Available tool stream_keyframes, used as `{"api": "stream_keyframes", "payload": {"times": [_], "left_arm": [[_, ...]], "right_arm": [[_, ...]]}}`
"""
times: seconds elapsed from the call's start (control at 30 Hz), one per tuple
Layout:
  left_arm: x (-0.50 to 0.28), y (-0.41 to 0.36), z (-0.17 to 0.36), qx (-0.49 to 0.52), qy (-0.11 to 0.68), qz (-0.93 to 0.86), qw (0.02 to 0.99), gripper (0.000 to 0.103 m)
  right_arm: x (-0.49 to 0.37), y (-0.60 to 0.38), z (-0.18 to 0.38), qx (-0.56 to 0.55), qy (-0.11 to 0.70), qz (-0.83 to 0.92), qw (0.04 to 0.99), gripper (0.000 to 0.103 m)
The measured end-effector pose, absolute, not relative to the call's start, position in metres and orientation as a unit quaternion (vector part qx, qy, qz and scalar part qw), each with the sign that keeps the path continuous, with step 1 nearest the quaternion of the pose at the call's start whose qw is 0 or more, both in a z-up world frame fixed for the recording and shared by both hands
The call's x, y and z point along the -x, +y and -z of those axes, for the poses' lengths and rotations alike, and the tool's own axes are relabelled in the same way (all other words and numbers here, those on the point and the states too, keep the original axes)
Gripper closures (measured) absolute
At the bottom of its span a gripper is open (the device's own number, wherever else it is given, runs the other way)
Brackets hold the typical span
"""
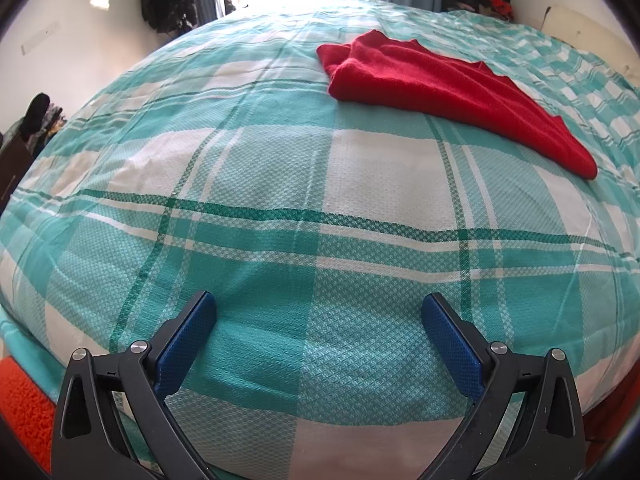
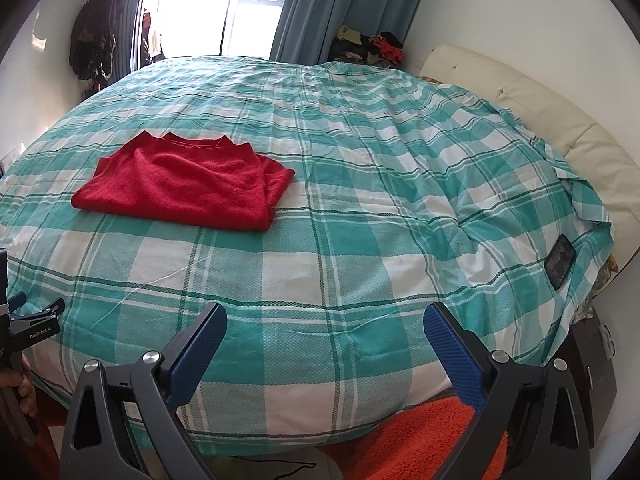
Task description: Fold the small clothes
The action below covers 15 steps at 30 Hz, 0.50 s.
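A red knit sweater (image 2: 188, 188) lies folded into a flat rectangle on the teal-and-white plaid bed cover (image 2: 360, 184), collar toward the window. In the left wrist view the sweater (image 1: 448, 92) lies far ahead and to the right. My left gripper (image 1: 319, 304) is open and empty, low over the cover near the bed's front edge. My right gripper (image 2: 325, 314) is open and empty, also at the front edge, to the right of the sweater and well short of it. The left gripper's body (image 2: 34, 328) shows at the right wrist view's left edge.
A dark phone (image 2: 560, 260) lies on the cover at the right edge. A cream headboard cushion (image 2: 532, 96) runs along the right side. An orange rug (image 2: 424, 440) lies on the floor below the bed. Clothes are piled by the curtain (image 2: 368, 48).
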<state>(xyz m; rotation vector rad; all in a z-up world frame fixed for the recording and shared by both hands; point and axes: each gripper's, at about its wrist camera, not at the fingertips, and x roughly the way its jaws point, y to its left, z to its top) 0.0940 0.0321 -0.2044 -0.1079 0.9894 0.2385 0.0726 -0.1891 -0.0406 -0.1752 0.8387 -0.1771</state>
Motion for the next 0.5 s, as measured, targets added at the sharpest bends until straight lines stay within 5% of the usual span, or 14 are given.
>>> {"api": "stream_keyframes", "payload": {"times": [0.5], "left_arm": [[-0.0920,0.0315,0.2048,0.047,0.470,-0.110,0.874,0.001]], "right_arm": [[-0.0751,-0.1901,0.0437,0.089,0.413,0.090,0.902,0.005]]}}
